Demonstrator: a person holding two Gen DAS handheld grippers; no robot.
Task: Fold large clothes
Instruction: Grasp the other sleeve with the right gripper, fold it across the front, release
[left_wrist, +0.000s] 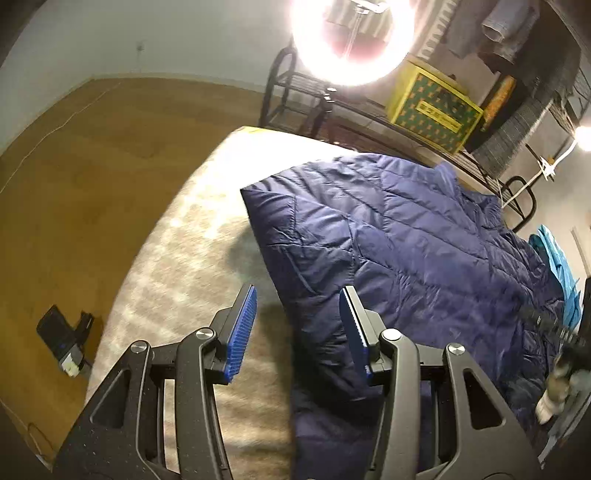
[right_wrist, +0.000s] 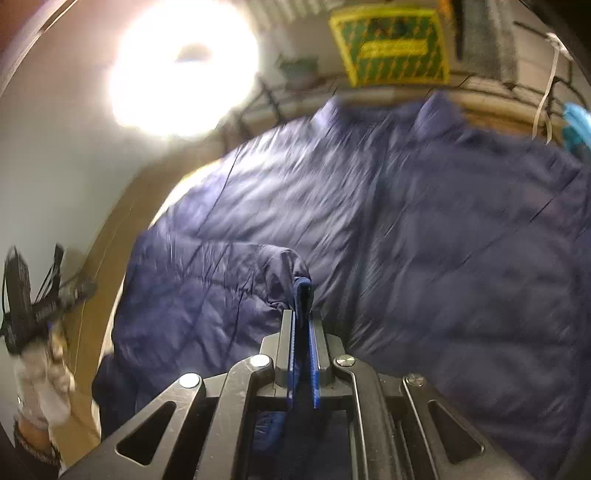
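A large navy quilted puffer jacket (left_wrist: 406, 236) lies spread on a pale carpeted surface (left_wrist: 177, 266). My left gripper (left_wrist: 299, 306) is open and empty, hovering over the jacket's near left edge. In the right wrist view the jacket (right_wrist: 424, 221) fills the frame, blurred by motion. My right gripper (right_wrist: 303, 317) is shut on a cuff or hem of the jacket (right_wrist: 301, 291) and holds it lifted over the body. The left gripper and gloved hand show at the far left of the right wrist view (right_wrist: 33, 321).
A bright ring lamp (left_wrist: 351, 40) stands behind the surface. A metal rack (left_wrist: 369, 114) holds a yellow-green box (left_wrist: 432, 107). Wooden floor (left_wrist: 74, 166) lies to the left, with a small black device (left_wrist: 62, 339) on it. A turquoise cloth (left_wrist: 557, 266) is at the right.
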